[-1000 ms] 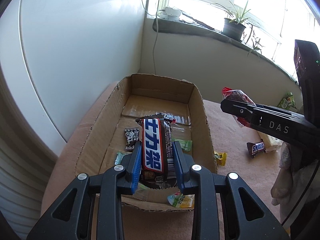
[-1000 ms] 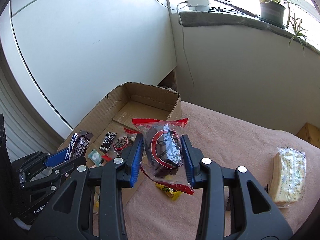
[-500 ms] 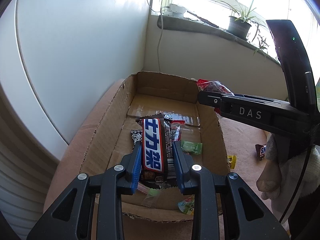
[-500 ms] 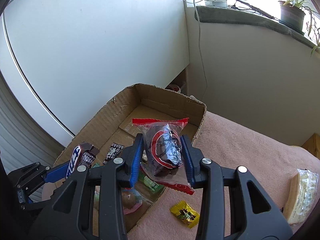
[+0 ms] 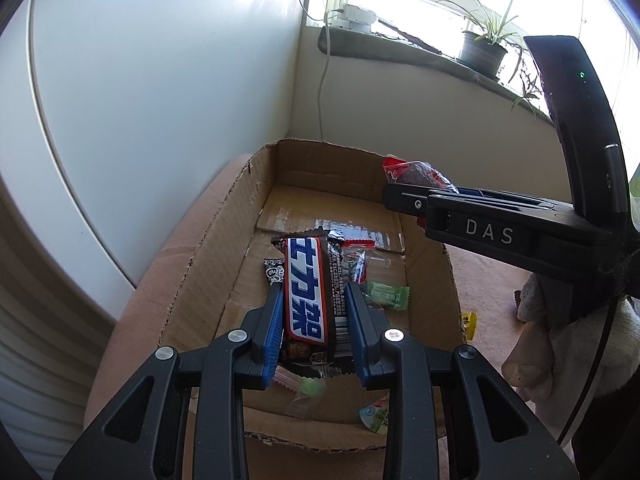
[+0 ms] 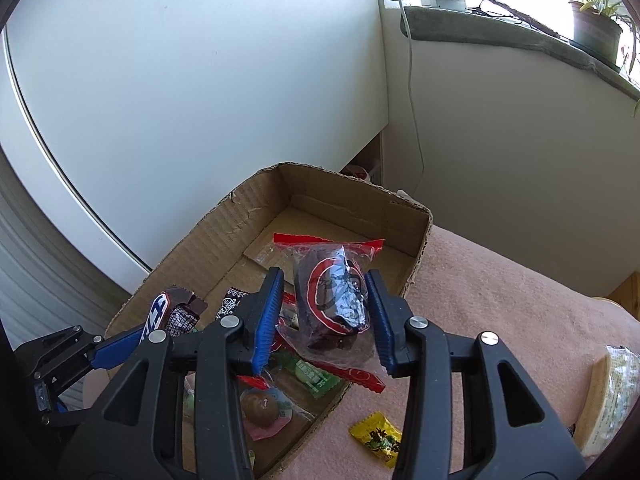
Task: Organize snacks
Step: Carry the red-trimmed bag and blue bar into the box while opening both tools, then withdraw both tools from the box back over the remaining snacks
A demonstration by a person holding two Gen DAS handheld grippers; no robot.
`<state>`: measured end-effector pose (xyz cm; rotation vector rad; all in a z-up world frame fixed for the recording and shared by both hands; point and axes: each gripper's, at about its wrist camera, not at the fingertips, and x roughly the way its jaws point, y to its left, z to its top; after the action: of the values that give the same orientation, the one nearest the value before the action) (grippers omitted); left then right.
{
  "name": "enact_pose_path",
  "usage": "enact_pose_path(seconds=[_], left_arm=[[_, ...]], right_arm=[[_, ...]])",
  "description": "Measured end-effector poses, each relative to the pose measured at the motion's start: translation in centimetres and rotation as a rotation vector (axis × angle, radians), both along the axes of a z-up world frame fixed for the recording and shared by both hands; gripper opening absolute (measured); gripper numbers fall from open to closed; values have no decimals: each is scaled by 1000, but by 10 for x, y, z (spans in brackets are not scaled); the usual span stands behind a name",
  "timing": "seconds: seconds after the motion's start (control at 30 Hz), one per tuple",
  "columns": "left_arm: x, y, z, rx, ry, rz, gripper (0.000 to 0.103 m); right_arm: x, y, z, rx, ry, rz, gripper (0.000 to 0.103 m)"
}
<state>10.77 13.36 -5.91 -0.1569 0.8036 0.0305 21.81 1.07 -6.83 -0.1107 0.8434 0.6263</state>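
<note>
Left hand-held gripper is pinching a Snickers-type chocolate bar across its width, bar pointing toward 12 o'clock, hanging over the near half of the cardboard box. Right hand-held gripper is clamped on a clear red-edged pouch with something dark inside, hovering over the box's right wall, around 3 o'clock from the bar.

The bar looks fairly stiff and light, so a mid-body pinch across the short side seems right. The pouch is crinkly, slippery film around a soft lump; I'd grab the lump, not the loose sealed ends, or it'll probably slide out.

Already in the box: a green candy, a small black packet and some others. On the pink surface at 5 o'clock of the right gripper sits a yellow candy.
</note>
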Motion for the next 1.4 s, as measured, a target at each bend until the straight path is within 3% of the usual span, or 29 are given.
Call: enact_pose_path(seconds=[0.2, 0.33, 0.4, 0.43, 0.67, 0.83, 1.03, 1.4], left_arm=[[-1, 1, 2, 0, -8, 8, 30], [-2, 1, 5, 3, -17, 14, 43], [-3, 1, 6, 4, -19, 13, 43], [-4, 1, 7, 5, -21, 13, 43], [-11, -3, 12, 5, -35, 9, 43], [-21, -11, 19, 14, -52, 3, 47], [-31, -21, 26, 19, -72, -12, 55], [-45, -40, 26, 4, -74, -40, 56]], right_arm=[[-3, 1, 3, 0, -14, 5, 53], [-5, 0, 6, -1, -21, 2, 53], [-6, -2, 8, -2, -26, -1, 58], [-7, -3, 9, -1, -29, -3, 66], [-17, -12, 20, 5, -54, -18, 67], [-27, -23, 30, 8, -81, -34, 88], [-40, -42, 37, 7, -96, -52, 89], [-68, -107, 42, 13, -115, -115, 89]])
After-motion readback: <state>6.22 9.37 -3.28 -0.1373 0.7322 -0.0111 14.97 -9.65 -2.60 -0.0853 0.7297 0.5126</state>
